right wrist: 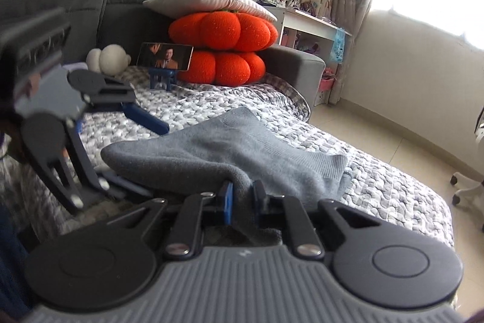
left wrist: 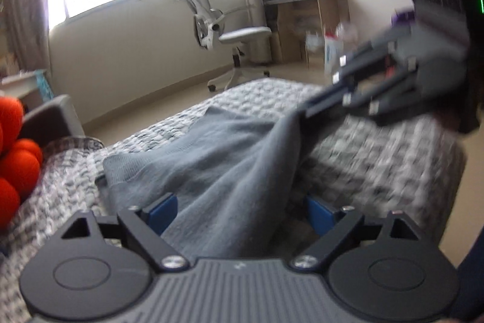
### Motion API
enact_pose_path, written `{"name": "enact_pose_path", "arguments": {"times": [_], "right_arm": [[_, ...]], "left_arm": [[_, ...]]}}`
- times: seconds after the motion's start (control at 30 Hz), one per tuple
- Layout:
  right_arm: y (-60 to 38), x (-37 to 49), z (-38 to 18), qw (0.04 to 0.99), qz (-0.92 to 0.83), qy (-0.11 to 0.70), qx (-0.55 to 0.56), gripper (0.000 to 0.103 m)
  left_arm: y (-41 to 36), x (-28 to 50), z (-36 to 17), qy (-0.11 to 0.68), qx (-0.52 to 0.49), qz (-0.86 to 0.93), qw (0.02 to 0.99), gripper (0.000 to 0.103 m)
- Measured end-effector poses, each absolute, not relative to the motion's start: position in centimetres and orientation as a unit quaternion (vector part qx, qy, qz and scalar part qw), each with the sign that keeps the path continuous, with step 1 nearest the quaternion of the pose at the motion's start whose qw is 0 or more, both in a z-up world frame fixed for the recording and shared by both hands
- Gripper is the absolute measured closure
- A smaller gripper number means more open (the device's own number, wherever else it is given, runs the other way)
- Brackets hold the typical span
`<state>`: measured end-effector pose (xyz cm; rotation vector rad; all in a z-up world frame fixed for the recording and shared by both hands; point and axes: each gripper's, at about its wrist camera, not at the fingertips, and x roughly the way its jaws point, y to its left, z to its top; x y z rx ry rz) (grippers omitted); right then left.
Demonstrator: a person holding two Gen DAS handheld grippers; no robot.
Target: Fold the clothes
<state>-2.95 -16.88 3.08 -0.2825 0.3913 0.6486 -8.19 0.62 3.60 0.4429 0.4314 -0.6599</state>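
Right wrist view: 1 grey knit sweater (right wrist: 230, 147) lies on the patterned bed quilt (right wrist: 378, 180), with 2 orange pumpkin cushions (right wrist: 224, 47) stacked behind it. The right gripper (right wrist: 242, 202) points slightly downward, pinching a fold of the sweater. The left gripper (left wrist: 239, 209), tilted downward too, has its jaws spread wide, cloth lying loose between them.

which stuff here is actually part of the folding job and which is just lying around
Part of the job:
- grey knitted garment, lying on the bed
- right tool, shut on a fold of it
- left tool, jaws wide, cloth between them

Just lying about:
- orange pumpkin-shaped cushions
- white pillow
- phone on a blue stand
- white office chair
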Motion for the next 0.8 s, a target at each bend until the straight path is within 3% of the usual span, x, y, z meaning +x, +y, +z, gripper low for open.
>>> {"name": "enact_pose_path", "arguments": {"times": [0.1,0.17,0.23,0.3,0.4,0.47,0.53,0.8], "right_arm": [[-17.5,-2.4,3.2,0.919,0.32,0.196,-0.12,0.09],[-17.7,-2.2,3.2,0.918,0.325,0.199,-0.111,0.09],[-17.8,-2.3,3.0,0.916,0.329,0.202,-0.109,0.09],[-17.7,-2.4,2.7,0.915,0.331,0.202,-0.111,0.089],[-17.8,-2.8,2.1,0.914,0.336,0.199,-0.109,0.077],[-17.6,-3.4,1.8,0.916,0.328,0.192,-0.127,0.05],[-17.3,-4.0,1.3,0.916,0.325,0.181,-0.151,0.037],[-16.5,-4.1,-0.2,0.899,0.33,0.183,-0.224,0.036]], "left_arm": [[0.7,-7.7,2.8,0.227,0.234,-0.305,0.895,0.041],[1.1,-7.3,2.5,0.244,0.225,-0.299,0.895,0.066],[1.7,-6.9,2.7,0.251,0.211,-0.292,0.898,0.076],[2.2,-6.7,3.1,0.253,0.193,-0.29,0.902,0.079],[2.4,-6.3,3.6,0.259,0.172,-0.291,0.905,0.082],[2.5,-6.0,3.7,0.264,0.159,-0.291,0.906,0.083],[2.8,-5.7,3.9,0.269,0.143,-0.292,0.907,0.084],[3.5,-5.2,3.9,0.282,0.11,-0.289,0.908,0.084]]}}
